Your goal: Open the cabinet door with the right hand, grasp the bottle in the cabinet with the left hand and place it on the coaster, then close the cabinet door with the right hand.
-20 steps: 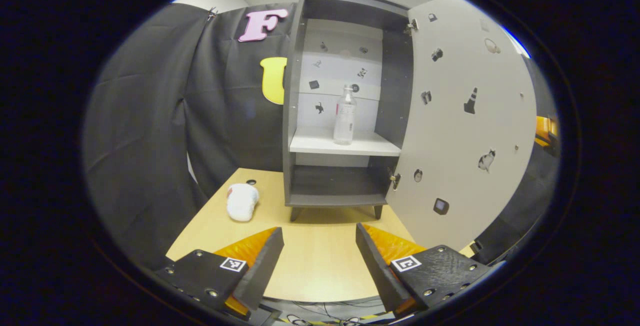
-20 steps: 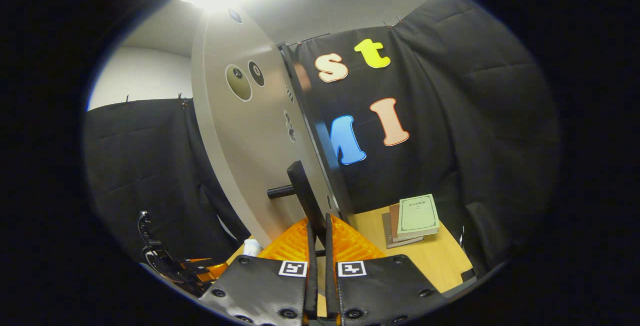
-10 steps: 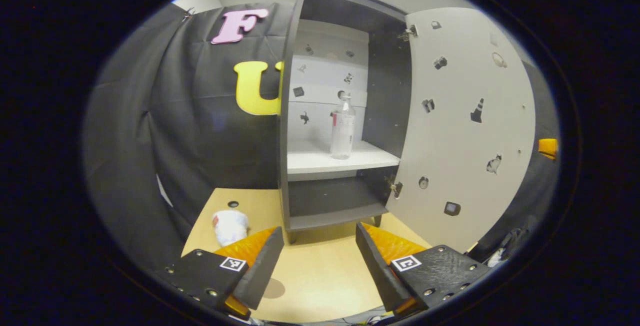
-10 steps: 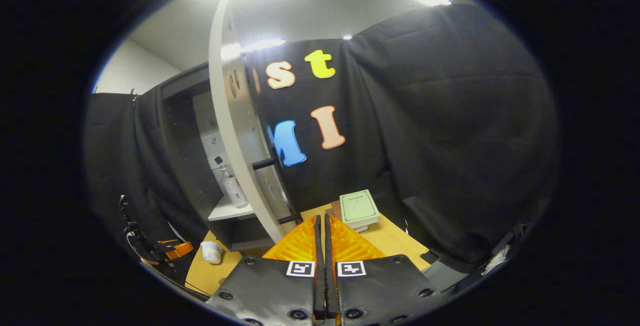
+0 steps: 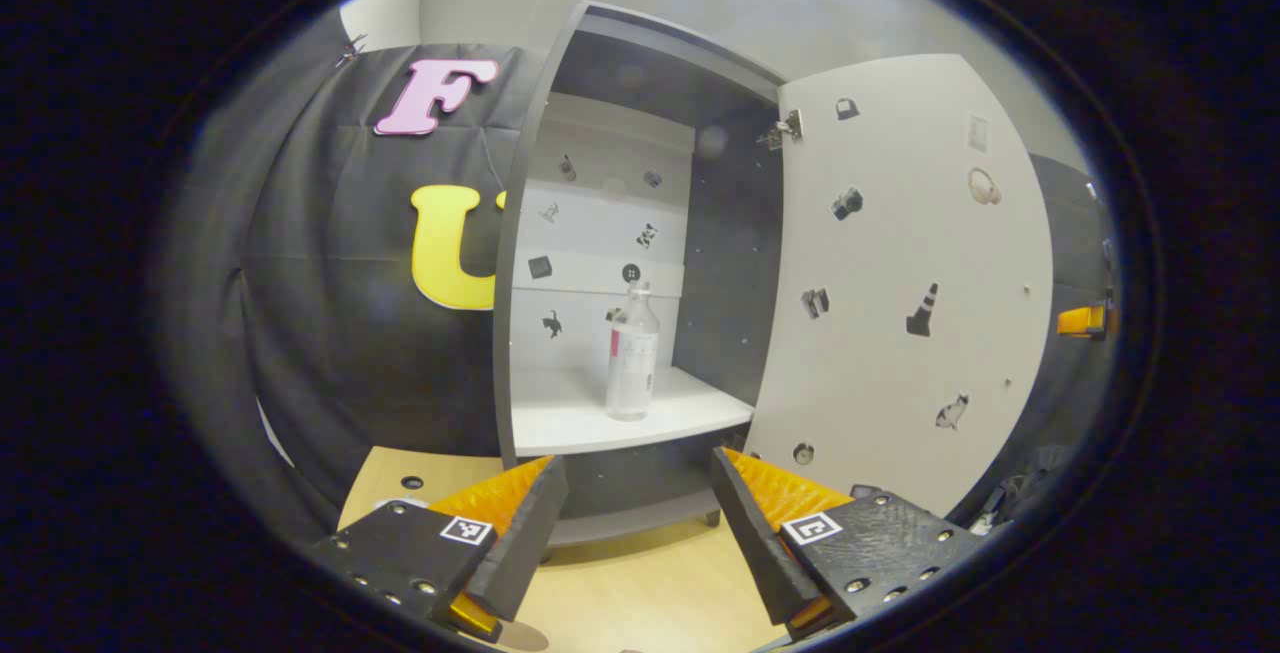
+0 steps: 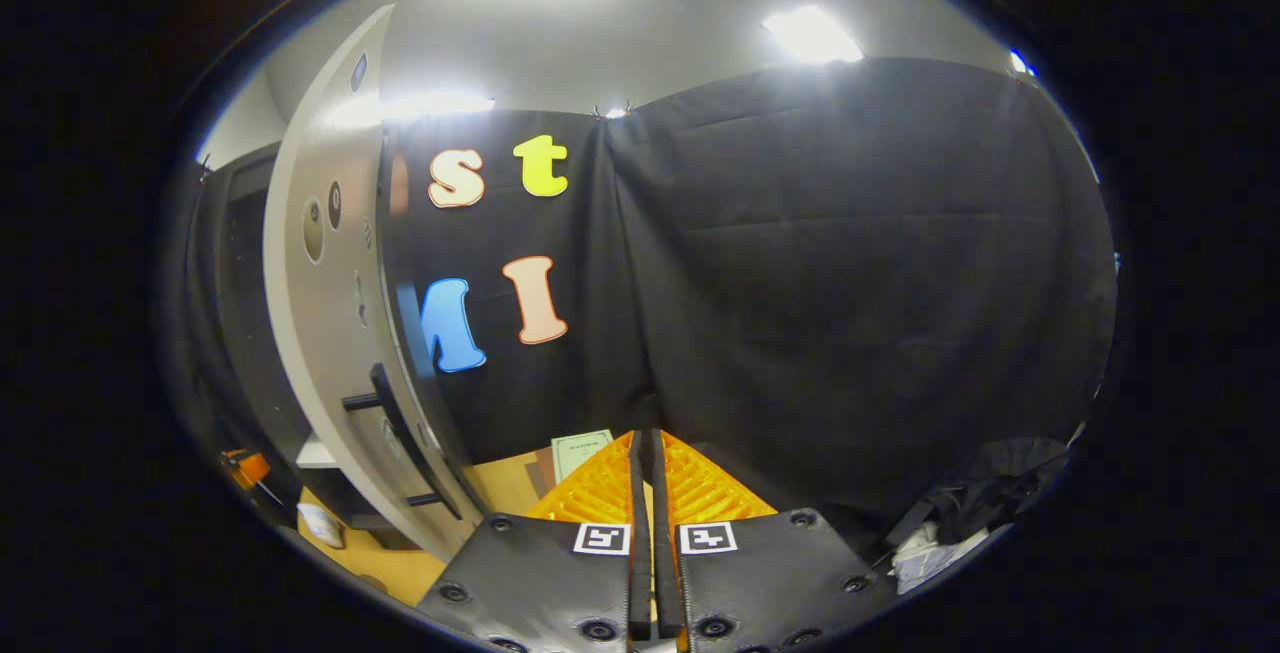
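Bottle [image 5: 632, 353] upright on shelf – pink label strip, txt unreadable.

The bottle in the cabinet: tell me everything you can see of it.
The bottle is a clear, see-through one that looks like plastic, with a narrow neck, a pale cap and a label band with a pink edge. It stands upright on the white shelf of the open cabinet, towards the shelf's right half, apart from the cabinet walls. Nothing touches it but the shelf. The left gripper, fingers spread, is in front of it and lower, not yet in contact.
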`<action>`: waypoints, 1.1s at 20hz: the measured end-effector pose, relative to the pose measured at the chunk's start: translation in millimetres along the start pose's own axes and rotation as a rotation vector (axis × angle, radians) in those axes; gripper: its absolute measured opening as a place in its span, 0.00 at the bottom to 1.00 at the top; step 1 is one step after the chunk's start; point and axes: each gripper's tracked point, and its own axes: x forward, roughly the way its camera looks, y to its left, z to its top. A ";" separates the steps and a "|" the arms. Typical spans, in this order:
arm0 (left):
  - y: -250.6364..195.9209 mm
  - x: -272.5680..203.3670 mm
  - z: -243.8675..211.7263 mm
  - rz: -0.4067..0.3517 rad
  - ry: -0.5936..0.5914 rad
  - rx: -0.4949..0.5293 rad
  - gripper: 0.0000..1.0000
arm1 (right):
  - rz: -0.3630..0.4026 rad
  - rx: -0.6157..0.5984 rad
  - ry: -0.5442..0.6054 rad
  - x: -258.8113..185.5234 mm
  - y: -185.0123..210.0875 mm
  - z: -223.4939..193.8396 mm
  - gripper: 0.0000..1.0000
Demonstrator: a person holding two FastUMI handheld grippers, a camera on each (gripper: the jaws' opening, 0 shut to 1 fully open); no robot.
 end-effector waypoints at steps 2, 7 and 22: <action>3.9 16.7 14.7 0.005 -0.022 -0.013 0.89 | 0.036 0.001 -0.009 15.4 11.3 0.8 0.06; 22.4 68.8 48.4 0.058 -0.096 -0.019 0.89 | 0.065 -0.108 0.010 66.4 15.2 -4.9 0.30; 8.4 203.6 41.1 0.091 -0.054 0.014 0.87 | 0.071 -0.037 0.009 180.3 13.1 -9.8 0.98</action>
